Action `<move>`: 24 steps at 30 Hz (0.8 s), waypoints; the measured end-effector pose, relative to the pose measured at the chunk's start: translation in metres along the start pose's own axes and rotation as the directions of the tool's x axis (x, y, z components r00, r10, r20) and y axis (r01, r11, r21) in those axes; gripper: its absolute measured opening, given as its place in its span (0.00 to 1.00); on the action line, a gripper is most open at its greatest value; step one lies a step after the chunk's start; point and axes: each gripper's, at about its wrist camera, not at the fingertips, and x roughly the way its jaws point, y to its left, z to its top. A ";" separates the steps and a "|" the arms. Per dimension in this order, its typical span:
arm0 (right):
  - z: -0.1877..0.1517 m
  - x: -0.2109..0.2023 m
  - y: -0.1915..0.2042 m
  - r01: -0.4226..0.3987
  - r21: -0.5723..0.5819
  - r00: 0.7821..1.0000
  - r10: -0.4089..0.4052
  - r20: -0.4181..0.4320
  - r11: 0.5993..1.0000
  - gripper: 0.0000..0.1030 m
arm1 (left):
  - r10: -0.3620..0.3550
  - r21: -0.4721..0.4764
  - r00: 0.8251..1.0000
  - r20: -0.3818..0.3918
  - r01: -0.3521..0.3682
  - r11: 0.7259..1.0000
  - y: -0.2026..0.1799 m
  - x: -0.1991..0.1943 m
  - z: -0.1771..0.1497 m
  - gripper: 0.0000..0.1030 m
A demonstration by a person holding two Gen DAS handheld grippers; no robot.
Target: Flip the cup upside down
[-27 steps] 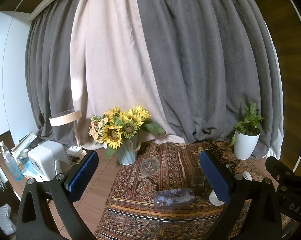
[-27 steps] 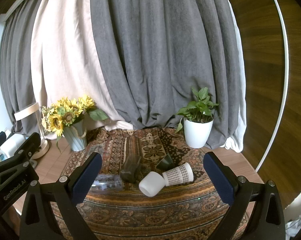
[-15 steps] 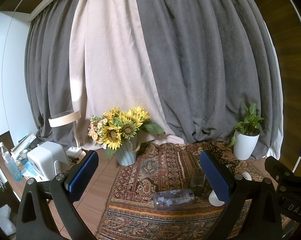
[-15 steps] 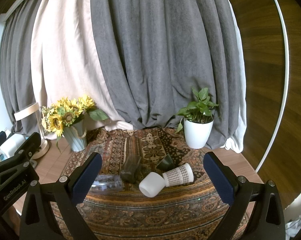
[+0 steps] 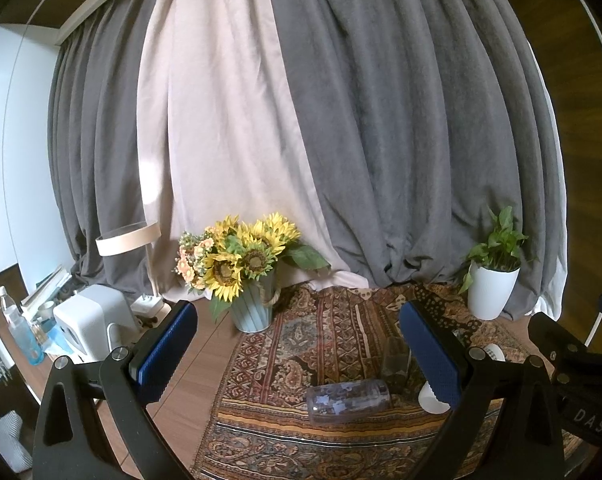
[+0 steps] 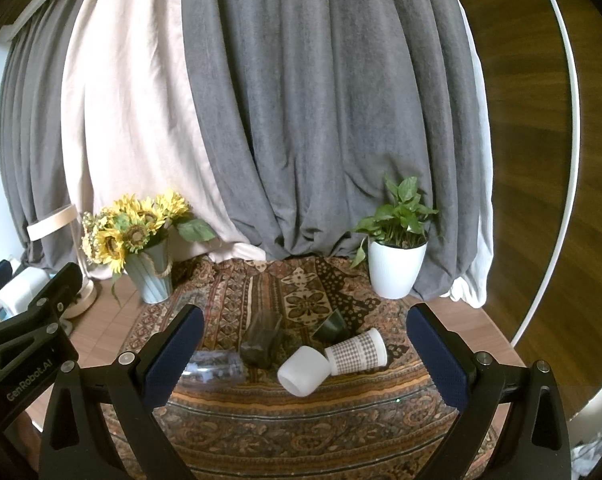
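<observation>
Several cups lie on a patterned rug (image 6: 301,420). A white cup (image 6: 304,370) lies on its side, mouth toward me, touching a checked paper cup (image 6: 357,351) also on its side. A dark green cup (image 6: 332,327) lies tilted behind them. A dark glass (image 6: 261,340) lies tipped over, and a clear plastic cup (image 6: 215,370) lies on its side at the left; it shows in the left wrist view (image 5: 347,399) too. My right gripper (image 6: 305,356) is open and empty, held short of the cups. My left gripper (image 5: 301,348) is open and empty, farther left.
A vase of sunflowers (image 5: 249,268) stands at the rug's back left and a white potted plant (image 6: 395,264) at the back right. Grey and beige curtains hang behind. A white appliance (image 5: 89,326) and a lamp (image 5: 127,236) stand at the left on the wooden table.
</observation>
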 end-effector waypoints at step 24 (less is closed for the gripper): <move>-0.007 0.111 0.033 -0.094 -0.013 0.965 0.088 -0.245 0.995 0.97 | 0.039 0.040 0.981 -0.189 -0.032 0.999 0.008 0.094 -0.027 1.00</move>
